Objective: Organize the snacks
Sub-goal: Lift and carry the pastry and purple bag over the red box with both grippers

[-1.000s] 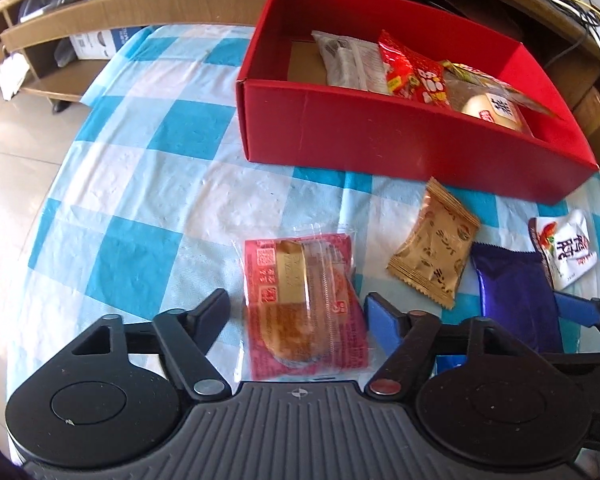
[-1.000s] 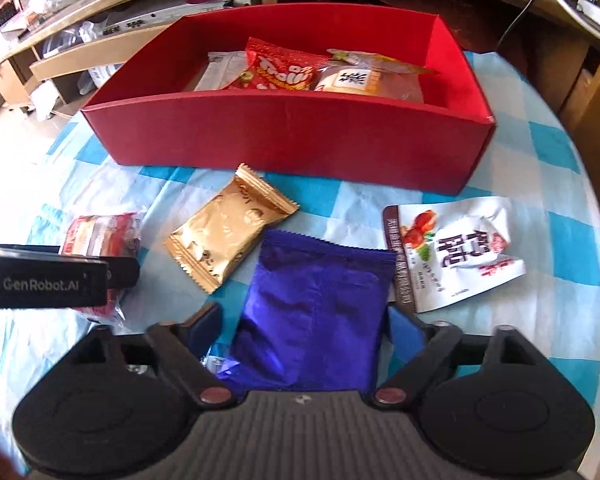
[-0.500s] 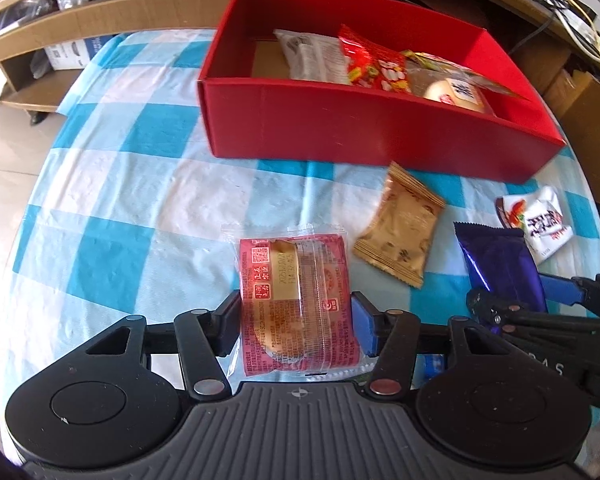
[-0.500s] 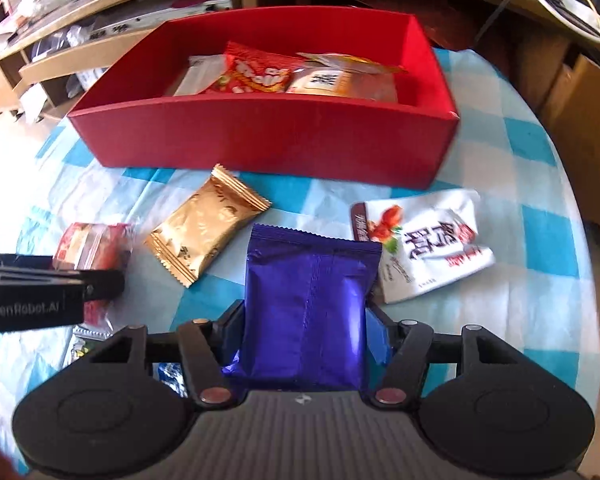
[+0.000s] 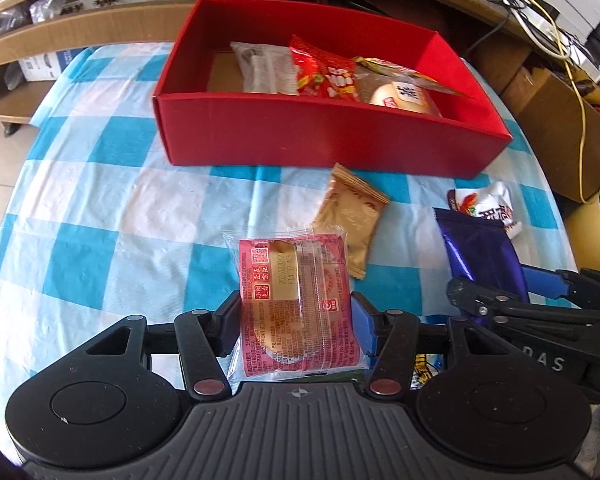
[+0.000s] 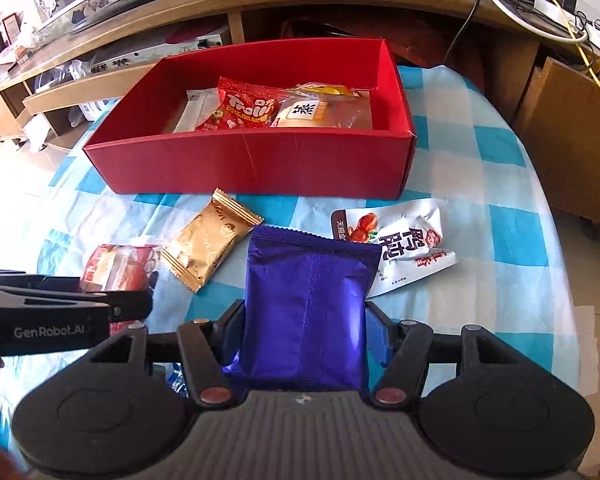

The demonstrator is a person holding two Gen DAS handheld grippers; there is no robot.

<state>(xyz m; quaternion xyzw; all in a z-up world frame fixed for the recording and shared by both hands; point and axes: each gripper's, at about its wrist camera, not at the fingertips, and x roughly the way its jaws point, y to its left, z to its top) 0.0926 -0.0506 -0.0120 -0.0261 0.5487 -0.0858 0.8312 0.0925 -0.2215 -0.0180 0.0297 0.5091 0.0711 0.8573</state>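
My left gripper is shut on a red clear-wrapped pastry packet and holds it above the checked cloth. My right gripper is shut on a purple foil packet, lifted off the table; both also show in the other view, the purple packet and the pastry packet. A red box at the back holds several snacks. A gold packet and a white jujube packet lie on the cloth in front of the box.
The round table has a blue-and-white checked cloth. Wooden shelving with electronics stands behind it. A cardboard box and cables sit to the right. Another wrapper lies under the right gripper.
Both grippers have closed on their packets and lifted them; the pastry and the purple packet now stand higher in view, and the red box appears farther away.
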